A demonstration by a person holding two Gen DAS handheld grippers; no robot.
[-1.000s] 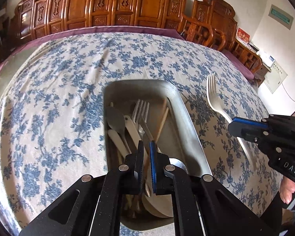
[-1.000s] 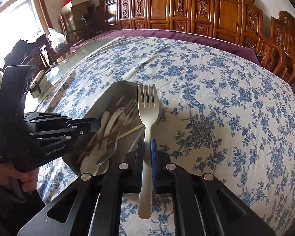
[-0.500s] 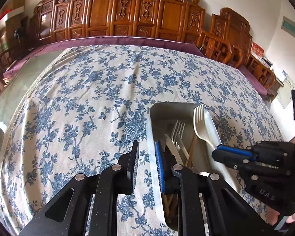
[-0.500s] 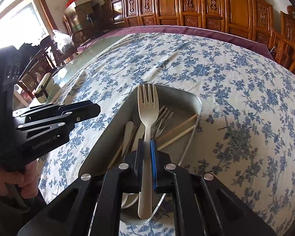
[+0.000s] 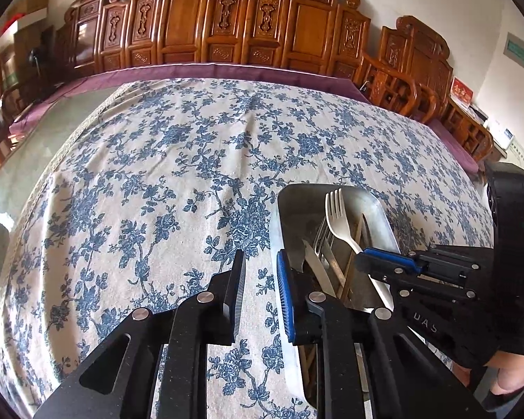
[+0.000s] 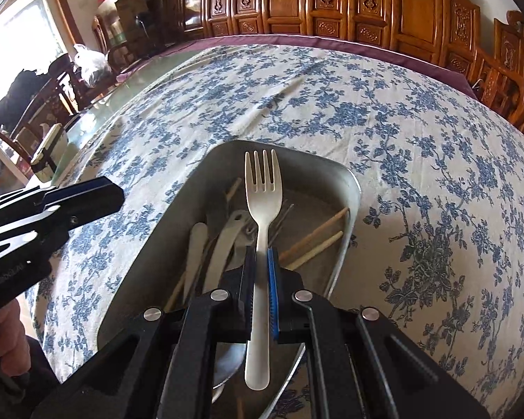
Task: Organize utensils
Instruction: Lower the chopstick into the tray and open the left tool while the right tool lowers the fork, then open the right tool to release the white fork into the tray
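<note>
The bench (image 5: 178, 160) is covered by a blue-flowered cloth that reaches almost to its far edge, where a purple border shows, and carved wooden chairs (image 5: 227, 24) are lined up behind it. No loose cutlery is seen on the cloth in either view, which suggests the sorting is close to finished.

On the right part of the bench in the left wrist view stands the metal tray (image 5: 384, 216), where the utensils are being gathered. Inside it, metal forks, pale knives or spoons and a pair of wooden chopsticks (image 6: 318, 235) are laid roughly lengthwise, so that each new piece can be slid in alongside them.

The right tongs (image 6: 260, 286) are pressed together on the neck of a pale plastic fork (image 6: 263, 192), with the tines pointing to the far end of the tray and the handle end sticking out behind the jaws. The fork is held above the tray, aligned with its long side, so it is judged ready to be lowered and let go; a crooked drop could leave it propped on the pile.

The left tongs (image 5: 260, 295) are spread and hold nothing. They are kept over bare cloth just left of the tray's near rim, seemingly out of the right tongs' way.
</note>
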